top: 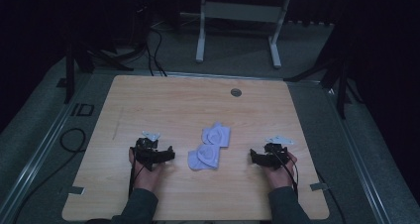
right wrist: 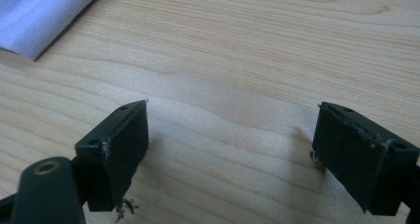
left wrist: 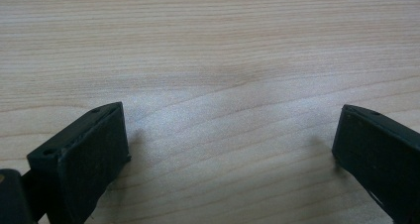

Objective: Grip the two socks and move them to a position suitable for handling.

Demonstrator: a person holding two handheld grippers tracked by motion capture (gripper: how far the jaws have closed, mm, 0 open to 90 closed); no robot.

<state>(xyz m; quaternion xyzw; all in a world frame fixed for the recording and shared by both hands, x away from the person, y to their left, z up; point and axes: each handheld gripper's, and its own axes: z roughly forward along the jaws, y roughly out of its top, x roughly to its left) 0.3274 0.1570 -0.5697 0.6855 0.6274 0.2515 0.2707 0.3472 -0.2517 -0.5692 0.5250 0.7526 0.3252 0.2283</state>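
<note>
Left gripper [top: 171,152] and right gripper [top: 251,156]: jaws apart, nothing between them, low over the table [top: 148,100]. The 2 pale cloths [top: 210,147] lie between both grippers' fingertips.

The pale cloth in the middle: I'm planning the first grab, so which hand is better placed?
Probably either: the cloth lies between both open tongs. Slight edge to the right tongs, whose view already shows a cloth edge; the left tongs face bare table.

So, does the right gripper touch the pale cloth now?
Apart. The high view shows bare table between the right gripper and the pale cloth.
</note>
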